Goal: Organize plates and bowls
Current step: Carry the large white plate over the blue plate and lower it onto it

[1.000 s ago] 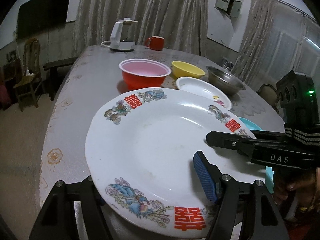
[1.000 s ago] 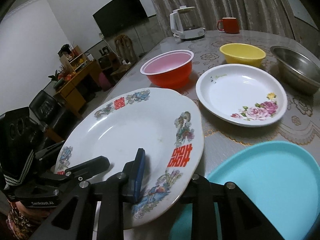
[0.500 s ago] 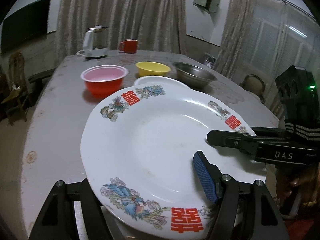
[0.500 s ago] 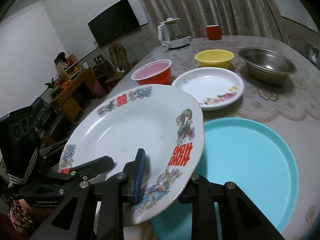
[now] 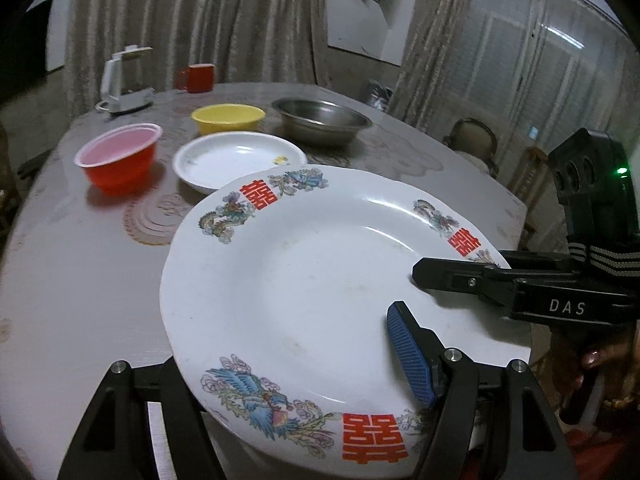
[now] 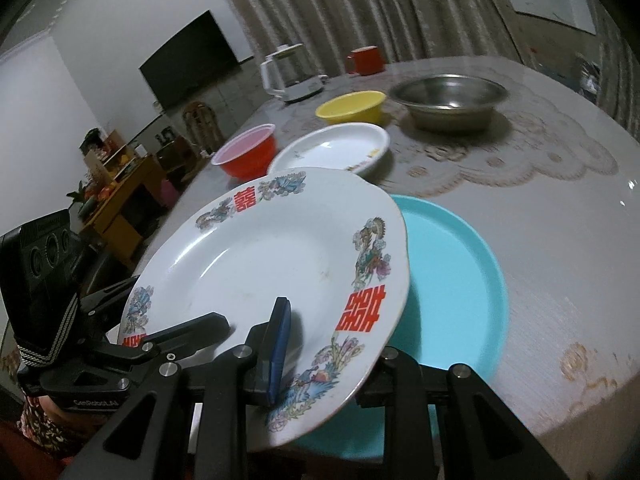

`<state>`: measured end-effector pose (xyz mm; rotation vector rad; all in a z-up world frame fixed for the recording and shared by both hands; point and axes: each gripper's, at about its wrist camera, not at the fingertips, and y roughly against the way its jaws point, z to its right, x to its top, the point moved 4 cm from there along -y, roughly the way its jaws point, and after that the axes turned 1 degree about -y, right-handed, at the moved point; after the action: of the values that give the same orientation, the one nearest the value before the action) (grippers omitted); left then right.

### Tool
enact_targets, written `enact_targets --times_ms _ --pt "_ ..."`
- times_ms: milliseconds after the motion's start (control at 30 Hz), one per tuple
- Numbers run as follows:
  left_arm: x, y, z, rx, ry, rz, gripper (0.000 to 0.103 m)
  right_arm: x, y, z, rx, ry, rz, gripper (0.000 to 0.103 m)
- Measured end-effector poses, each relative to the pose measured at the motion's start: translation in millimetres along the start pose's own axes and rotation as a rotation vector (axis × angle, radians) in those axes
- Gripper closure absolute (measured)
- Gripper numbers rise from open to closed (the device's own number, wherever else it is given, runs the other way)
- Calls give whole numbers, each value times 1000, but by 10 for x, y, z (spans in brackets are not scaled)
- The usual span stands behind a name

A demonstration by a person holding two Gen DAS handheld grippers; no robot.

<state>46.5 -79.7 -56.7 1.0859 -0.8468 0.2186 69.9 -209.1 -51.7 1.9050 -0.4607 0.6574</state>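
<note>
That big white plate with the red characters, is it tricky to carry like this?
Probably. The plate looks glazed ceramic: stiff, likely heavy, breakable if dropped. Its glossy rim may slip, which would explain the left gripper and right gripper both gripping its edge.

1. Table [image 6: 560, 240] had a lace-pattern cover.
2. Teal plate [image 6: 460, 280] lay nearest on it.
3. Behind: white plate [image 6: 332, 148], red bowl [image 6: 248, 156], yellow bowl [image 6: 352, 108], steel bowl [image 6: 448, 100].
4. At the far edge: kettle [image 6: 288, 76], red mug [image 6: 366, 60].

Bare table [image 6: 560, 248] right of the turquoise plate [image 6: 460, 280]; bowls crowd the far side.
</note>
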Motion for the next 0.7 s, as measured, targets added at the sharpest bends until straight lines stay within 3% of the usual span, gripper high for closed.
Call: enact_targets --times_ms 300,700 --pt "13 -277 192 -58 1 -81 31 -132 107 360 -47 -76 -14 78" --pt "56 -411 264 -44 -12 -104 31 -132 117 582 -68 -118 -4 78"
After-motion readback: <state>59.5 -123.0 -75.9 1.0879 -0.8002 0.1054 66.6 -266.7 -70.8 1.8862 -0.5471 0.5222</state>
